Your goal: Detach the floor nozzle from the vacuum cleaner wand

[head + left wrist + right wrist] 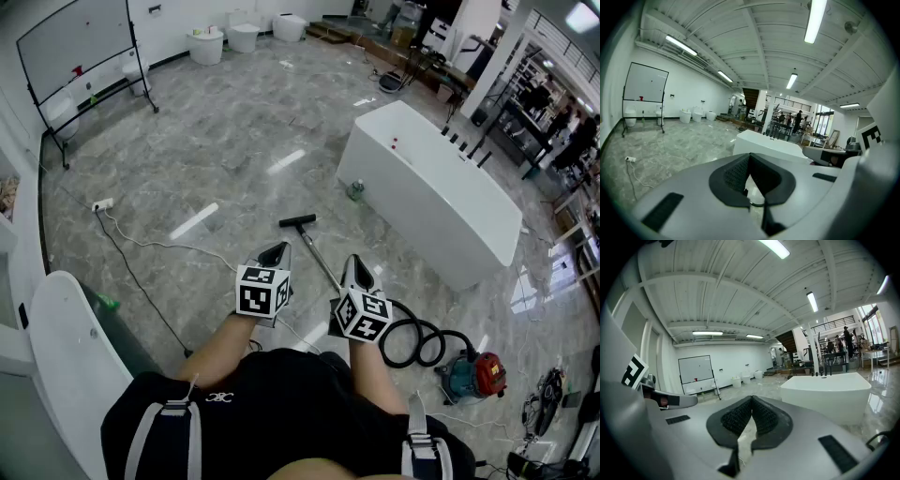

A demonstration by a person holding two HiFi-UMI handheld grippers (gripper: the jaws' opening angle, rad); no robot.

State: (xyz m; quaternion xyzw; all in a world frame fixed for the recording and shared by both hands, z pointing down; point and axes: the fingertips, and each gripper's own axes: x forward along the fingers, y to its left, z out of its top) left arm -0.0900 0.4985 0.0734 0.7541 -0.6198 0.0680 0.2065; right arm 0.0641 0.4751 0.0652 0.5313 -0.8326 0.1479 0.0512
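Observation:
A black floor nozzle (297, 221) lies on the marble floor, joined to a thin metal wand (322, 260) that runs back toward me. Its black hose (419, 340) loops to a red and teal vacuum body (473, 375) at the lower right. My left gripper (278, 251) hovers left of the wand, held above the floor, its jaws shut and empty. My right gripper (358, 270) hangs just right of the wand, also shut with nothing in it. In both gripper views the ribbed pads (749, 158) (751, 403) meet at their tips.
A long white bathtub (433, 187) stands to the right of the nozzle. A white cable and power strip (103, 203) trail across the floor at left. A whiteboard on wheels (80, 47) and white toilets (206, 45) stand far back. A white curved object (70, 366) is by my left side.

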